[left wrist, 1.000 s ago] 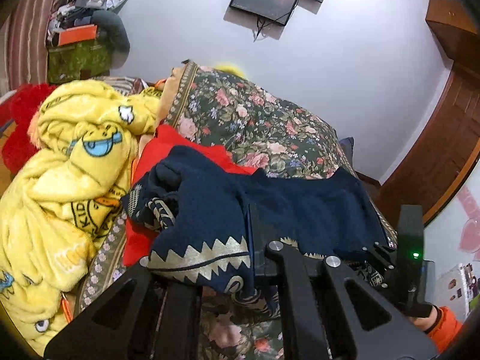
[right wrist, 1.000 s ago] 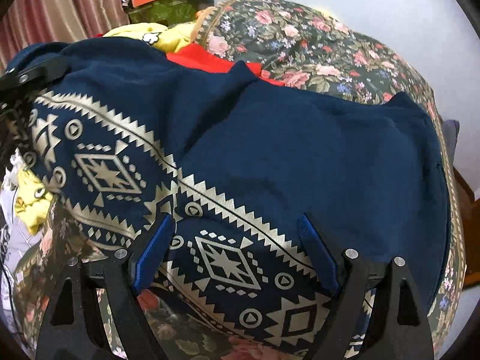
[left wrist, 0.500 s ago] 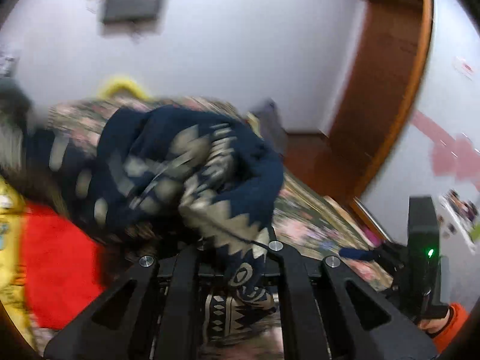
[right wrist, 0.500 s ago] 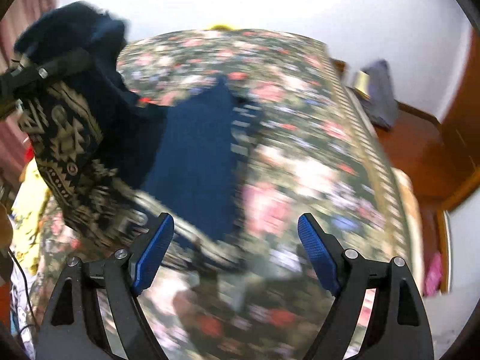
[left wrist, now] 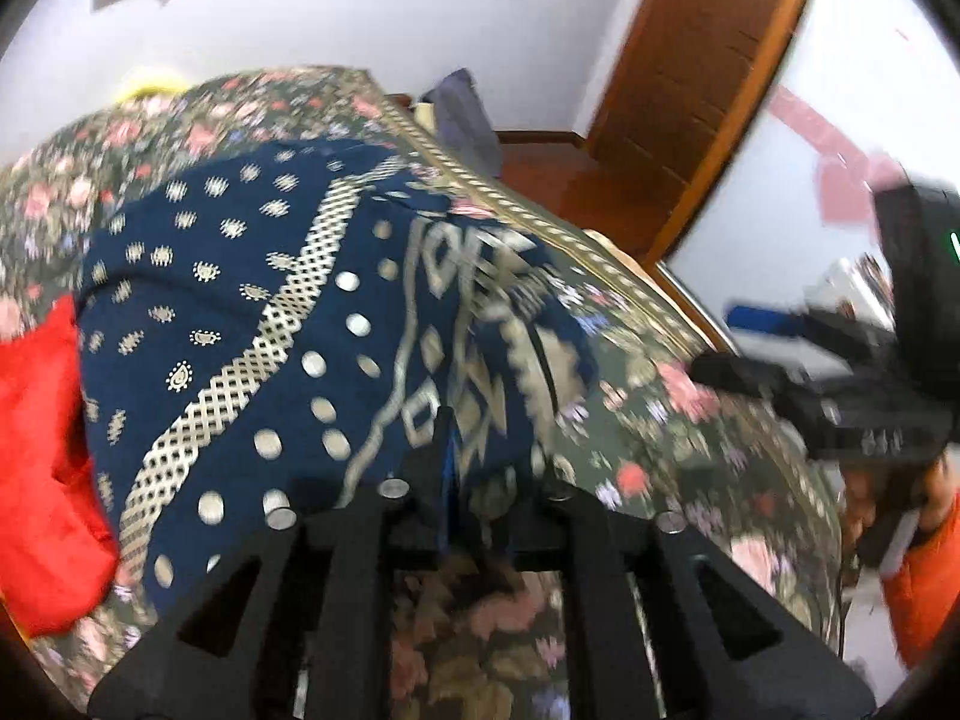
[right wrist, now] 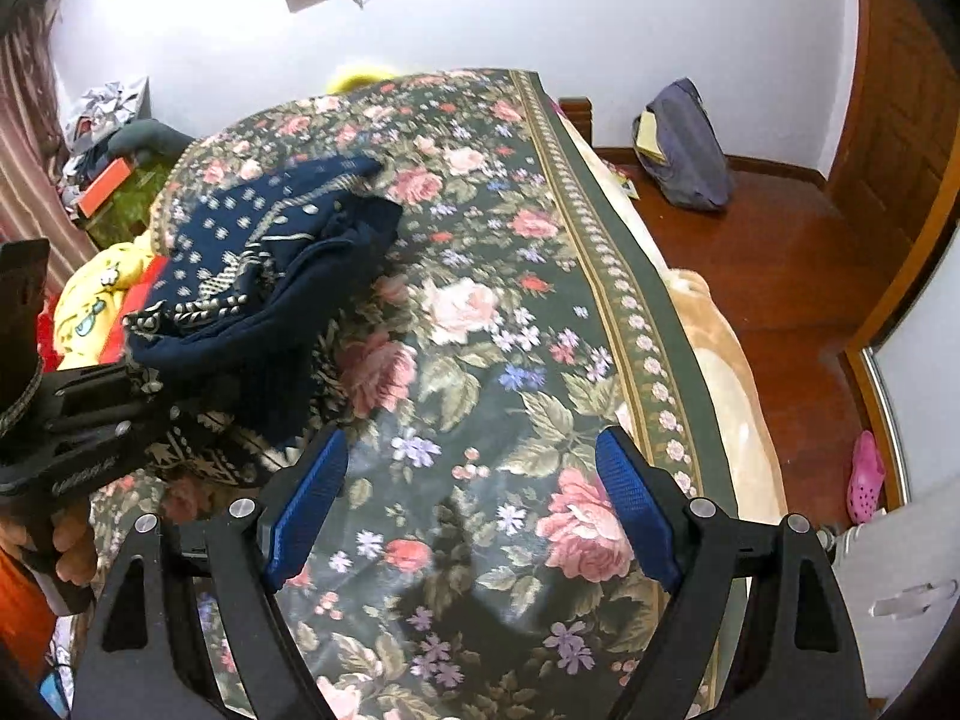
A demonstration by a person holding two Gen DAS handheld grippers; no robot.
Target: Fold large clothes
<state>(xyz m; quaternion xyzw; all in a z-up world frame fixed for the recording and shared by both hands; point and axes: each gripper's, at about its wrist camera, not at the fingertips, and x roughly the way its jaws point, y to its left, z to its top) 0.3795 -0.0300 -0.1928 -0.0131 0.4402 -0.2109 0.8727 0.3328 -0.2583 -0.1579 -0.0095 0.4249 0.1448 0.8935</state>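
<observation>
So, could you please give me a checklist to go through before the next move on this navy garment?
1. Left gripper holds the navy garment: ok, shut on its patterned hem.
2. Right gripper free: ok, open and empty above the floral bedspread.
3. Garment lying flat: not ok, bunched in a heap.
4. Garment apart from the red cloth: not ok, it overlaps it.
5. Second corner to grasp located: cannot tell, the folds hide it.
</observation>
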